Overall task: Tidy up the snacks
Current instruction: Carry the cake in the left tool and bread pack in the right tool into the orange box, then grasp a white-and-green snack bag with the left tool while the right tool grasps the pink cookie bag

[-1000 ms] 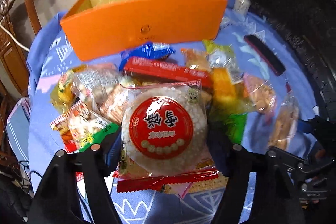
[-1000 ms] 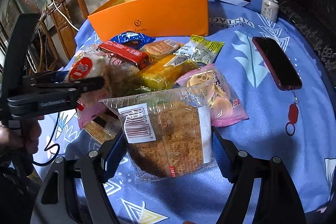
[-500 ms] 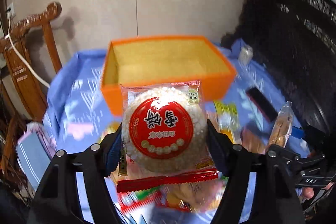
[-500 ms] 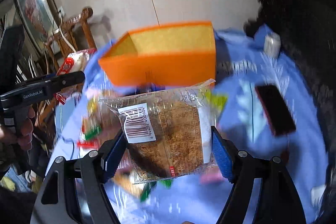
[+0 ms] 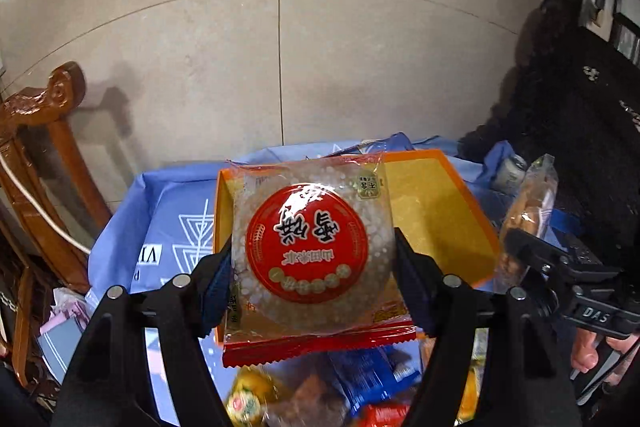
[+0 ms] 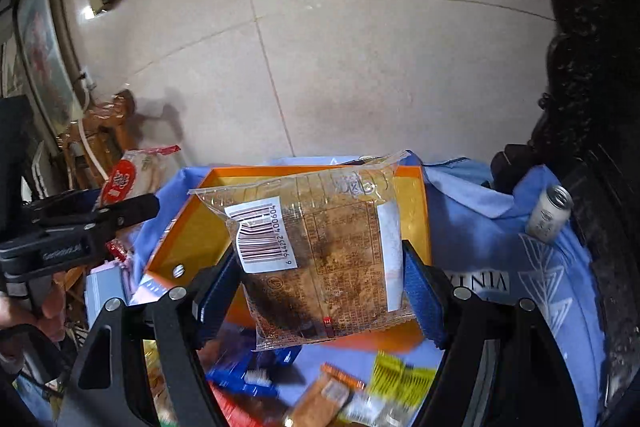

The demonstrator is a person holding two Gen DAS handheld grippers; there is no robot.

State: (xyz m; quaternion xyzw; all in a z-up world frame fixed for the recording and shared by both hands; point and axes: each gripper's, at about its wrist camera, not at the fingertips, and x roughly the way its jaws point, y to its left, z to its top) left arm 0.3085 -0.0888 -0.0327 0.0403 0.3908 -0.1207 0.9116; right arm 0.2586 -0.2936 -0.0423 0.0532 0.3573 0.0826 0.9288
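Note:
My left gripper (image 5: 312,267) is shut on a round rice cracker pack with a red label (image 5: 308,243) and holds it over the open orange box (image 5: 440,211). My right gripper (image 6: 320,287) is shut on a clear pack of brown crispy cake with a barcode (image 6: 320,251), held over the same orange box (image 6: 200,219). The box inside looks yellow and bare where it shows. Each gripper shows in the other's view: the right one (image 5: 532,243) with its pack, the left one (image 6: 120,203) with the cracker pack (image 6: 128,175).
Several loose snack packs (image 6: 328,391) lie on the blue tablecloth (image 6: 480,235) in front of the box, also low in the left wrist view (image 5: 360,379). A small can (image 6: 548,211) stands at the right. A wooden chair (image 5: 44,155) is at the left, dark carved furniture (image 5: 580,115) at the right.
Both grippers have risen from the snack pile and moved forward with their packs, from in front of the orange box to above it. Both stay shut.

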